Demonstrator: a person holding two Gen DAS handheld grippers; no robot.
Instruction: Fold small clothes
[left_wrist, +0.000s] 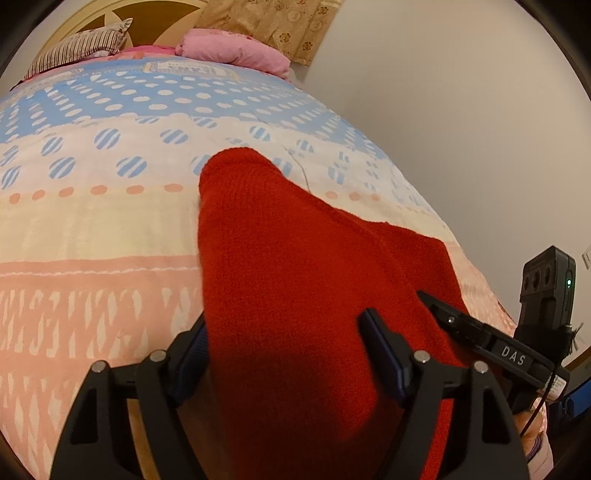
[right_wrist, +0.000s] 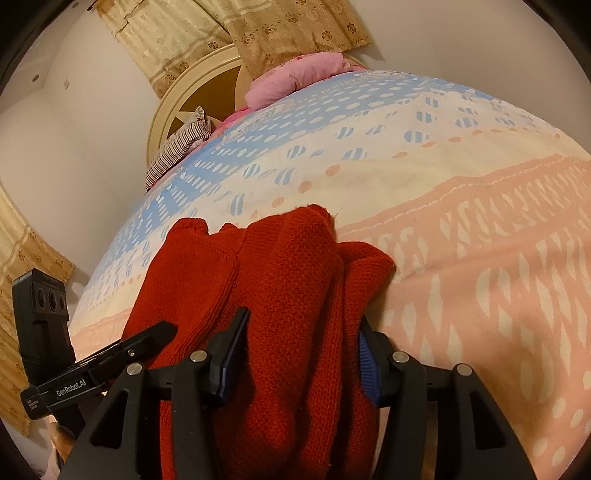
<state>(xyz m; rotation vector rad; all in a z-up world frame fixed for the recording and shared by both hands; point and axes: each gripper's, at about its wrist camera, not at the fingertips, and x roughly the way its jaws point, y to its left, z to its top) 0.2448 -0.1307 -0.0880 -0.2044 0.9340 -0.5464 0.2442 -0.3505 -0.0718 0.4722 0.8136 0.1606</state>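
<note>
A red knitted garment (left_wrist: 288, 266) lies bunched on the patterned bedspread (left_wrist: 92, 229). My left gripper (left_wrist: 284, 339) has its jaws wide apart with the red knit draped between and over them. The right gripper shows at the lower right of the left wrist view (left_wrist: 476, 328), lying on the garment's edge. In the right wrist view the same garment (right_wrist: 288, 280) is folded in thick layers, and my right gripper (right_wrist: 303, 339) has its two blue-padded fingers on either side of a thick bunch of it. The left gripper (right_wrist: 122, 347) shows at the lower left.
A pink pillow (left_wrist: 236, 51) and a striped pillow (left_wrist: 81, 46) lie at the head of the bed by a round headboard (right_wrist: 192, 96). A plain wall (left_wrist: 461, 110) runs along the bed's right side. Patterned curtains (right_wrist: 280, 26) hang behind.
</note>
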